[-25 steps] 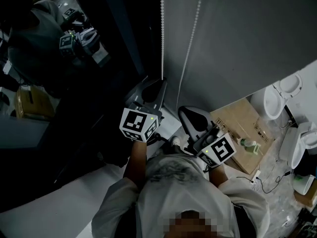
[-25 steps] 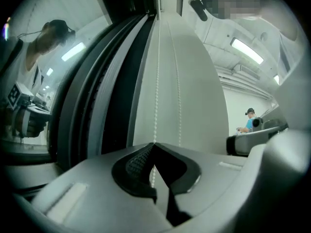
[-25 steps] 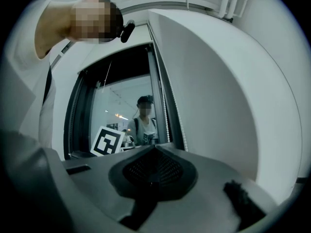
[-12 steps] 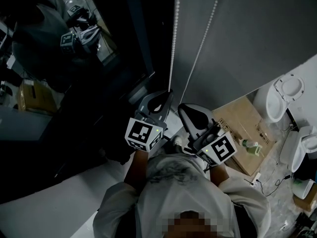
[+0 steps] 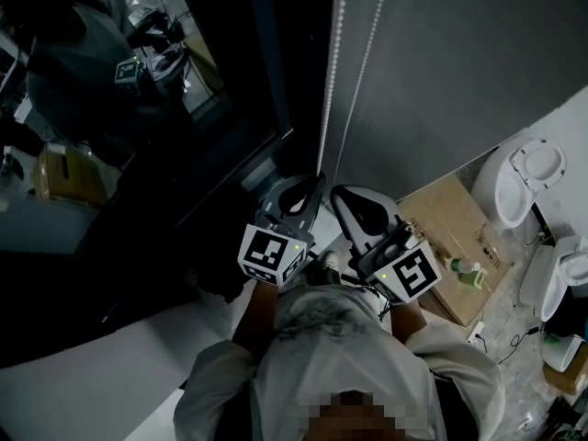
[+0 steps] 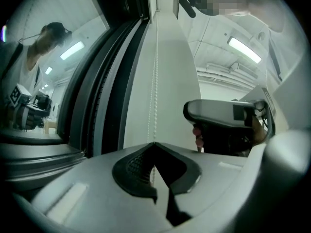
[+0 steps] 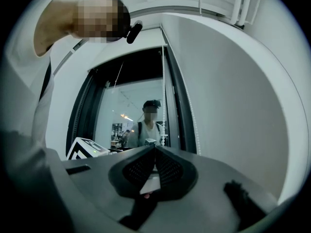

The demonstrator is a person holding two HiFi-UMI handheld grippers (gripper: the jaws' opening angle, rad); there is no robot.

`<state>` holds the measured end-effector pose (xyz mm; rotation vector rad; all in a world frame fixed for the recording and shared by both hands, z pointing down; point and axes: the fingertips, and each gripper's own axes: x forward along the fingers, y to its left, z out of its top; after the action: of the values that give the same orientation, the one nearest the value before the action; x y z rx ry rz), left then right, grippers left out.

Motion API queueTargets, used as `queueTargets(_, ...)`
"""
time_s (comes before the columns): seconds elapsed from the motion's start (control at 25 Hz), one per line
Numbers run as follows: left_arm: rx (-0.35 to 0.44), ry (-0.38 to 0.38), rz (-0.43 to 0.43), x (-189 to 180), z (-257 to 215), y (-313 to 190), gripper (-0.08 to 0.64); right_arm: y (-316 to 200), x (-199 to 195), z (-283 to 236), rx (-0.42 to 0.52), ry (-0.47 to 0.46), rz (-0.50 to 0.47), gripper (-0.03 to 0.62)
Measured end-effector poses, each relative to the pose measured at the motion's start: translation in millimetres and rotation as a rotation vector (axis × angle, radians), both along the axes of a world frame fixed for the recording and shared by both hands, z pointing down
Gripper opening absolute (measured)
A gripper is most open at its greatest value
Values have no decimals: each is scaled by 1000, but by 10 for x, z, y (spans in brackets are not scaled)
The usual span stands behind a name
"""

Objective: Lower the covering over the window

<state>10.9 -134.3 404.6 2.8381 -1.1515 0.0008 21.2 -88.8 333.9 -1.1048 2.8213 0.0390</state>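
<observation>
A white bead chain hangs in two strands beside the dark window [image 5: 138, 108], whose glass mirrors me. The left strand [image 5: 333, 81] drops into my left gripper [image 5: 317, 180], which is shut on it. In the left gripper view the chain [image 6: 155, 81] runs straight down into the closed tips [image 6: 154, 143]. The right strand [image 5: 363, 72] ends by my right gripper [image 5: 338, 194], which is shut. In the right gripper view one strand [image 7: 164, 101] comes down just beside the closed tips [image 7: 155, 147]. I cannot tell whether it is pinched. Another strand [image 7: 191, 106] hangs further right. The covering itself is not visible.
A grey wall [image 5: 459, 62] stands right of the chain. On the floor below lie a cardboard sheet [image 5: 450, 228], white ceramic fixtures [image 5: 514, 177], a green bottle [image 5: 469, 272] and loose cables [image 5: 496, 338]. A white ledge [image 5: 110, 366] runs under the window.
My left gripper has come down and to the right with the chain, closing up on the right gripper. The right gripper has stayed put.
</observation>
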Motion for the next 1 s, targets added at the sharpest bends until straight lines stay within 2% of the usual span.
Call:
queueTargets(0.16,-10,-38,-18,-57,143,41,5,-6,-25,-95,31,-5,19,18)
queueTargets(0.56,-137,-91,-20,-191,807,268,5,-28,-126,-252,72,9,25,21)
queueTargets(0.64,-162,-104,-15,-196,942,301,5,-52,-166,-271,73,11,12,87)
queueTargets(0.68,-172,-110,-13,-197,998,316,5,-63,-190,-287,76,15,5,100)
queueTargets(1.0,-239,-143,11,-146,1336,425,6,-161,-348,-486,117,9,-28,132)
